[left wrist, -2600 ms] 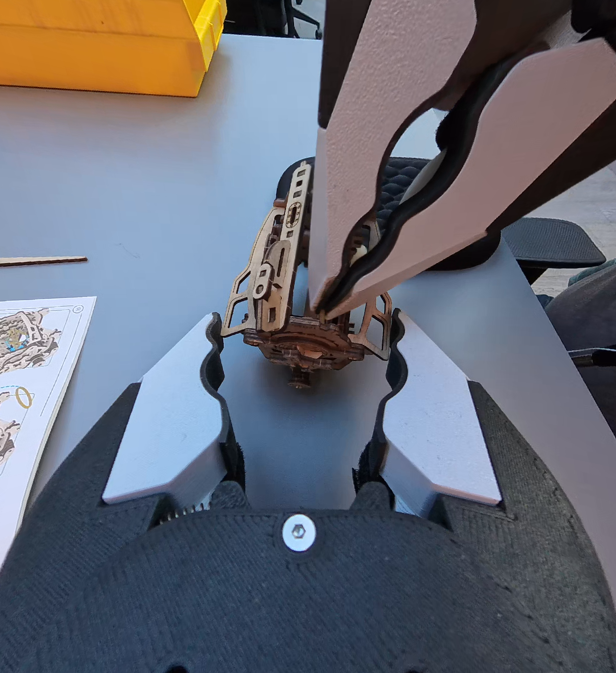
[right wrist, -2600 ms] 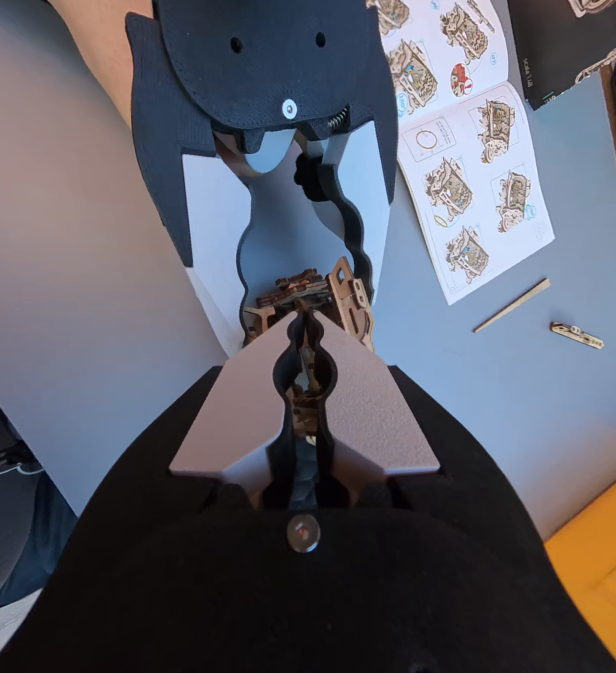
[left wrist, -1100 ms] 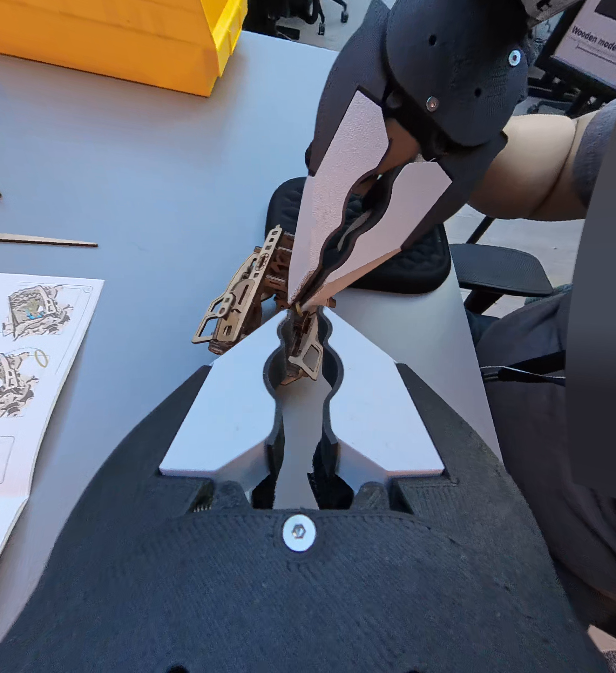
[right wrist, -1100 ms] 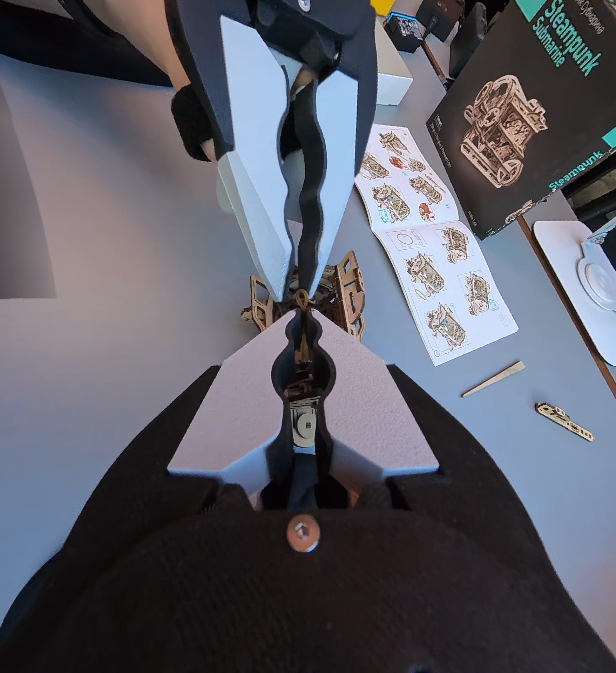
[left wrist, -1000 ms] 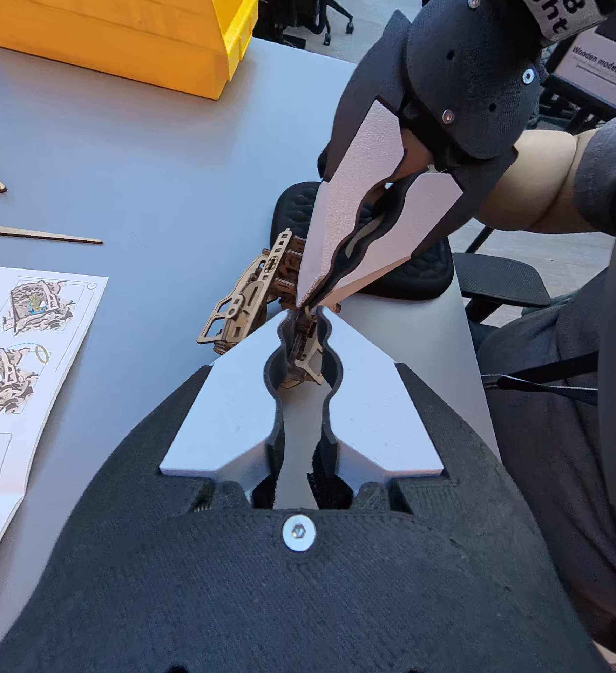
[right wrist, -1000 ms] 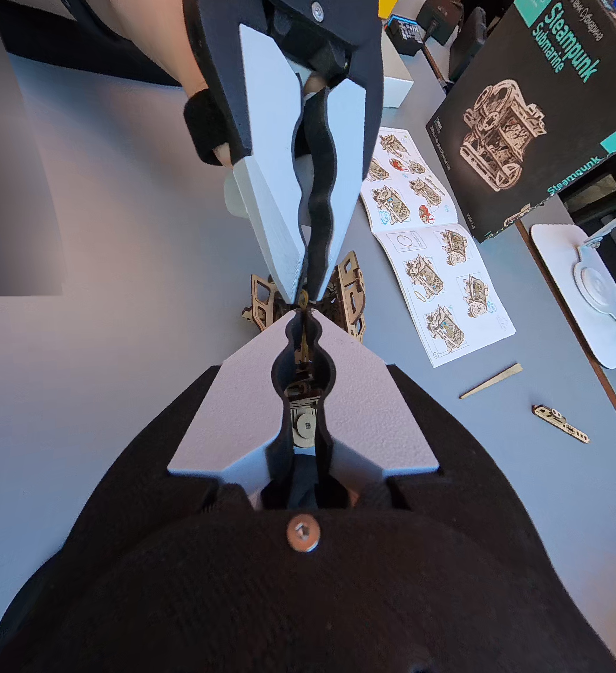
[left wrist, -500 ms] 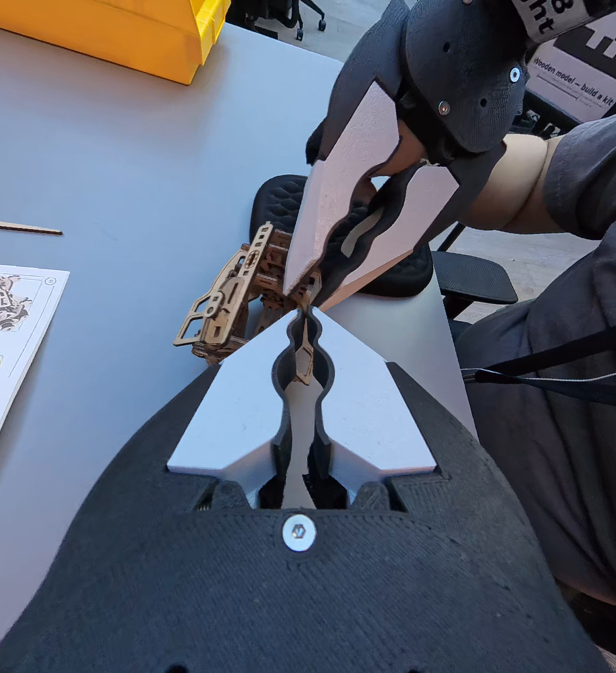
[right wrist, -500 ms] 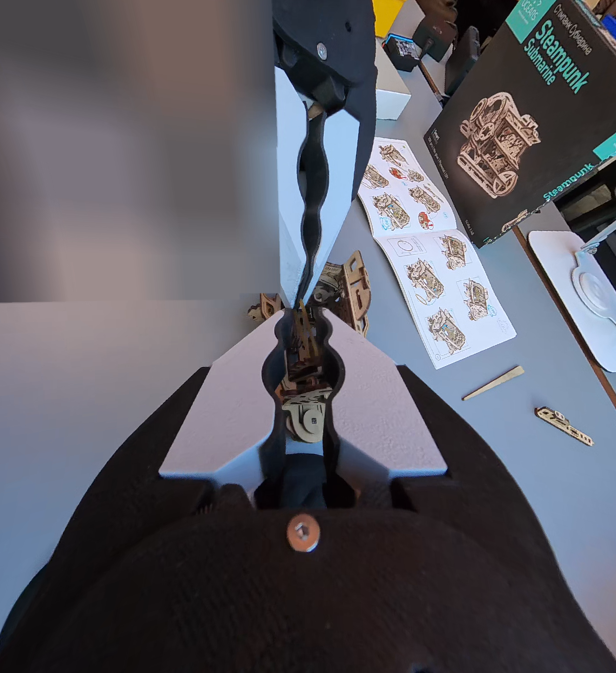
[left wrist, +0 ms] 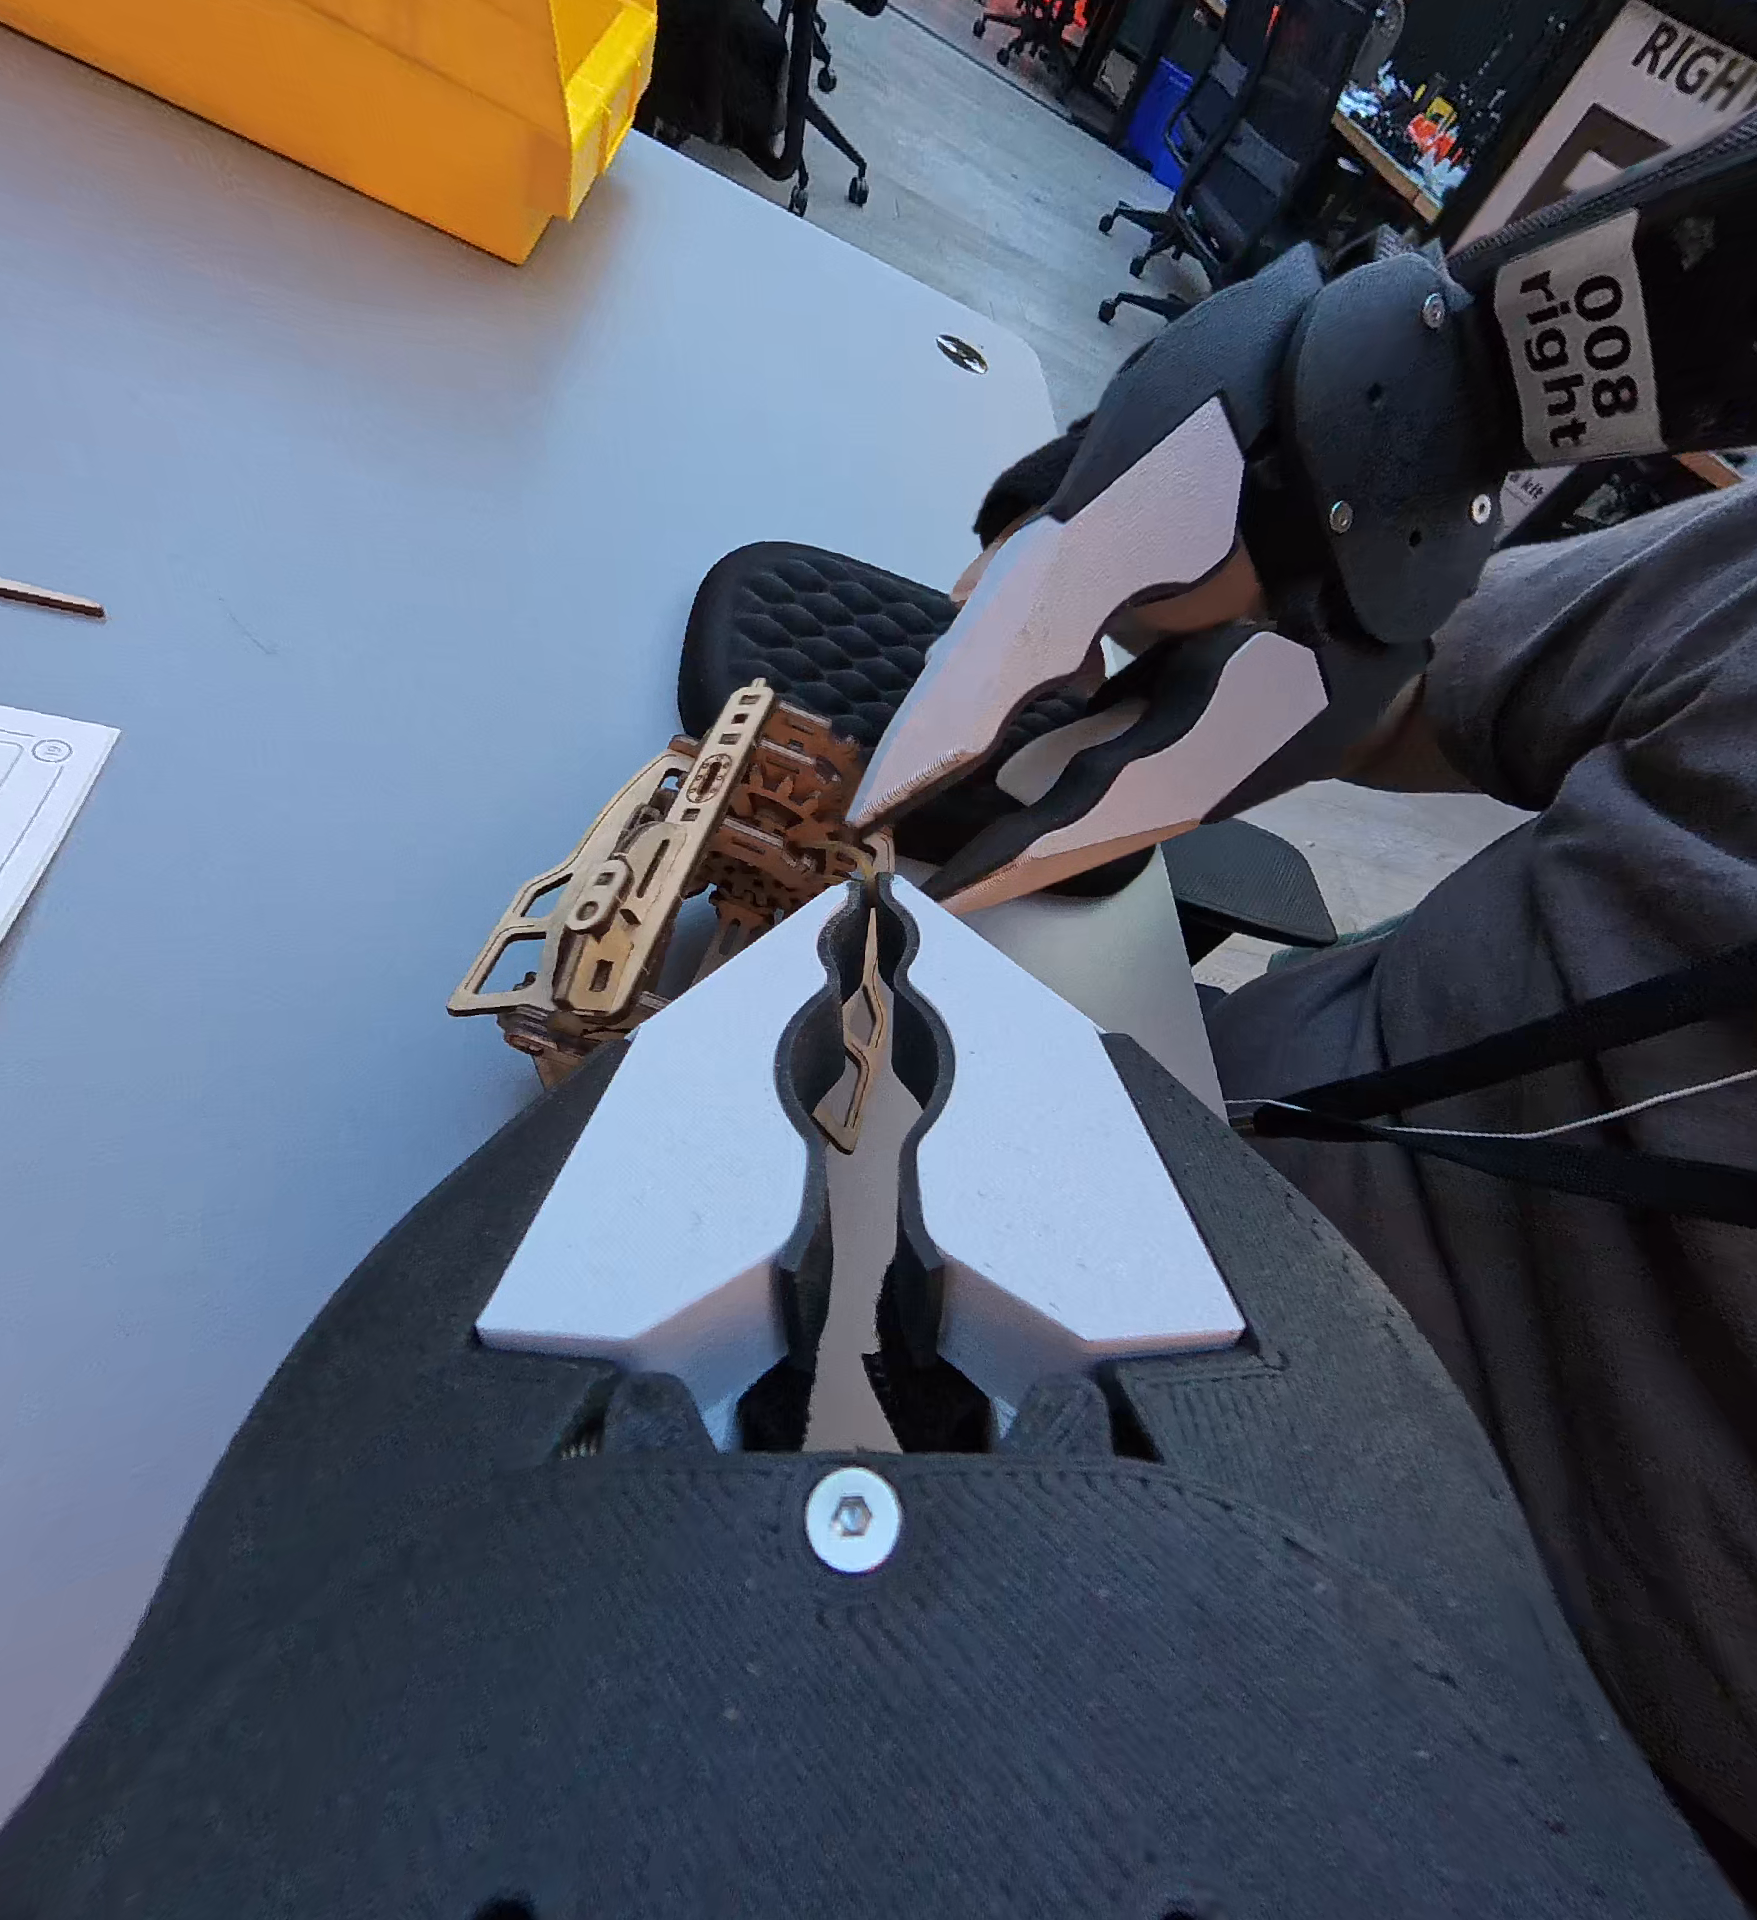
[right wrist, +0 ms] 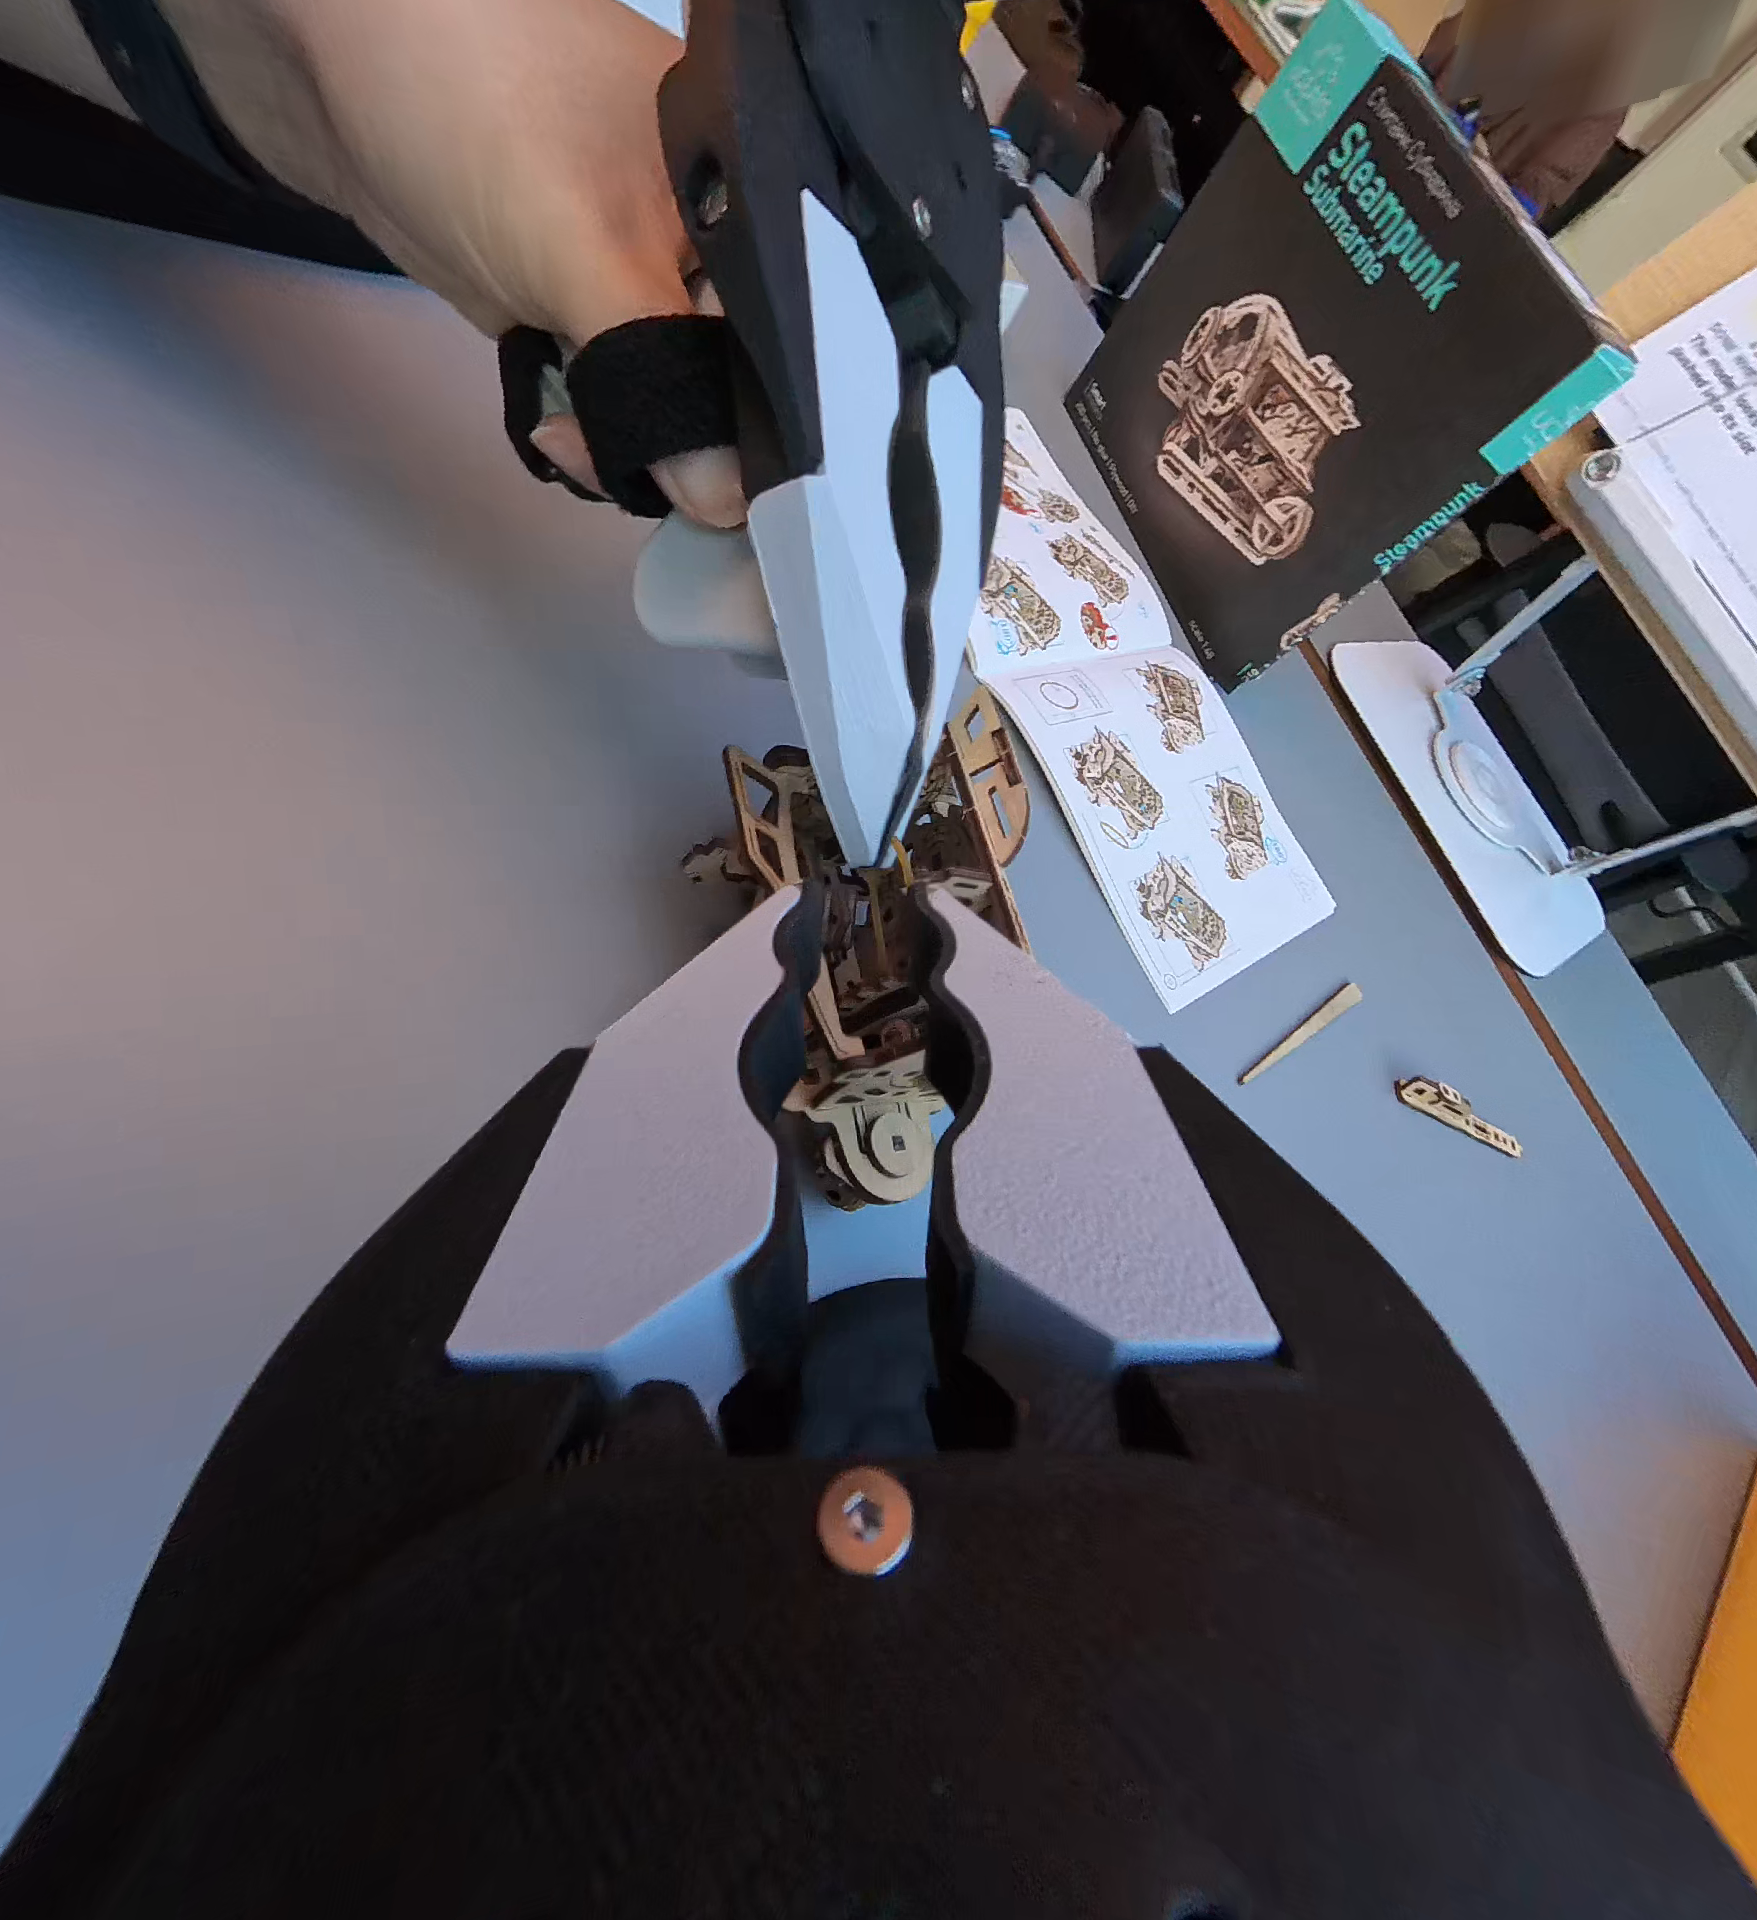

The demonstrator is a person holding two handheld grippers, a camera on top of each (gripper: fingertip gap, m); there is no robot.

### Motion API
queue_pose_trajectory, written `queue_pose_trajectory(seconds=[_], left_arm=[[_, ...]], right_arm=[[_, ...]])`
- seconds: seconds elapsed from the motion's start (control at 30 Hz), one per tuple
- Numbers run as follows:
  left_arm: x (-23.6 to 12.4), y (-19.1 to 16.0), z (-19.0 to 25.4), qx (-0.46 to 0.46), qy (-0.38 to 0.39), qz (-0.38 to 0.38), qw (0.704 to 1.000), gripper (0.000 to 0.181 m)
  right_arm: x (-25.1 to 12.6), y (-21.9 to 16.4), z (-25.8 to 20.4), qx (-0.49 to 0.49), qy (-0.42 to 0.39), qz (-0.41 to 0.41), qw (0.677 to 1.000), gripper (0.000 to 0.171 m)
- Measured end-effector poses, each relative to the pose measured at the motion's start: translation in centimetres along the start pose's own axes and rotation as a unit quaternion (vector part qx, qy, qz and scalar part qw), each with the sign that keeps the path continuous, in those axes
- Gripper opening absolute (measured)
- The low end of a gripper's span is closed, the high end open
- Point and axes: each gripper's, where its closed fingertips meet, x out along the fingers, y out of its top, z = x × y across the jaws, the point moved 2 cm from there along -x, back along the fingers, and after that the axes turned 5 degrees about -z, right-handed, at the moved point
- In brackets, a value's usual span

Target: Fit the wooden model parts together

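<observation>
The brown wooden model [left wrist: 635,883], a part-built frame with gears, is held just above the grey table [left wrist: 334,468] near its right edge. My left gripper [left wrist: 869,885] is shut on a thin side panel [left wrist: 858,1029] of the model. In the right wrist view it comes down from above [right wrist: 879,847], with the model [right wrist: 869,1101] below it. My right gripper [right wrist: 858,899] stands slightly open, its fingers on either side of the model's top. In the left wrist view it [left wrist: 900,857] reaches in from the right, tip to tip with the left gripper.
An open instruction booklet [right wrist: 1144,790] lies beside the model, with a black kit box [right wrist: 1341,364] behind it. A wooden stick [right wrist: 1300,1034] and a small loose wooden part [right wrist: 1456,1117] lie farther out. A yellow bin [left wrist: 334,104] stands at the far edge. An office chair [left wrist: 822,623] is past the table edge. The tips of both grippers are at nearly the same place. From either gripper's tips it is about 25 cm to the wooden stick [right wrist: 1300,1034].
The left gripper went from open around the model to shut on its side panel. The model was lifted and tilted. The right gripper's fingers have now spread apart slightly.
</observation>
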Motion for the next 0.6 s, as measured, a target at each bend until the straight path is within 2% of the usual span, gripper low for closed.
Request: queue_pose_trajectory(seconds=[0.03, 0.23, 0.33, 0.6], left_arm=[[0.0, 0.0, 0.0, -0.001, -0.001, 0.000, 1.000, 0.000], [-0.1, -0.1, -0.1, -0.012, -0.008, 0.005, 1.000, 0.000], [-0.2, 0.0, 0.0, -0.022, -0.015, 0.011, 1.000, 0.000], [-0.4, -0.1, -0.3, -0.046, -0.026, 0.019, 0.998, 0.000]], right_arm=[[0.0, 0.1, 0.2, 0.002, -0.015, -0.001, 1.000, 0.017], [0.9, -0.6, 0.4, -0.023, -0.046, -0.027, 0.998, 0.016], [1.1, -0.8, 0.4, -0.048, -0.068, -0.037, 0.996, 0.009], [1.4, -0.8, 0.0, -0.062, -0.097, -0.030, 0.993, 0.007]])
